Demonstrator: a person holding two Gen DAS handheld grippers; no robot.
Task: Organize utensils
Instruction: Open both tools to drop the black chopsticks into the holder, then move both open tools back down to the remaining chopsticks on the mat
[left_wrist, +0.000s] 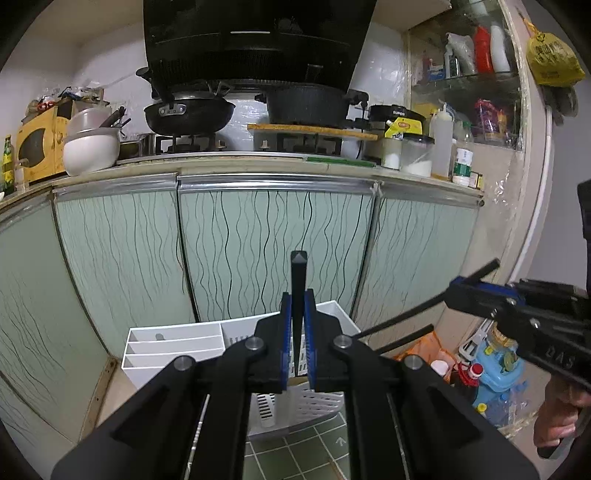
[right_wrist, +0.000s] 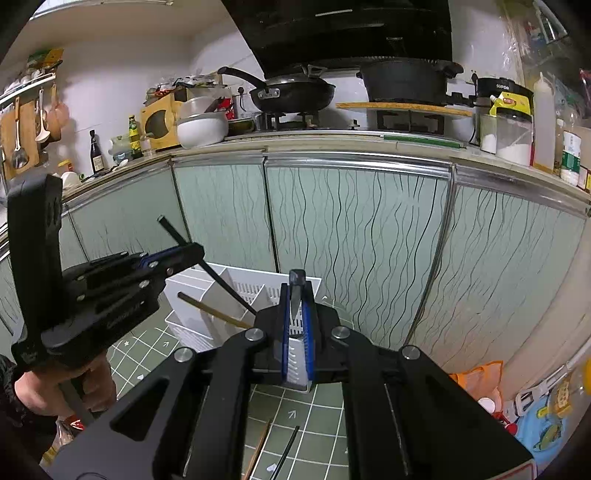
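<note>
My left gripper (left_wrist: 297, 302) is shut on a black chopstick (left_wrist: 298, 273) that stands upright between its blue pads; it also shows in the right wrist view (right_wrist: 177, 254), the stick (right_wrist: 225, 284) slanting down toward the white utensil organizer (right_wrist: 236, 295). My right gripper (right_wrist: 297, 299) is shut on a dark chopstick (right_wrist: 296, 284); in the left wrist view (left_wrist: 465, 291) its black stick (left_wrist: 402, 321) points down-left toward the organizer (left_wrist: 173, 347). A brown chopstick (right_wrist: 214, 312) leans in one compartment. Both grippers hover above the organizer on the green tiled mat (right_wrist: 317, 424).
A brown chopstick (right_wrist: 260, 446) and a black one (right_wrist: 288, 450) lie on the mat near me. Green cabinet doors (left_wrist: 258, 243) stand right behind the organizer. An orange bag (right_wrist: 476, 380) and a blue toy (left_wrist: 495, 373) sit on the floor at the right.
</note>
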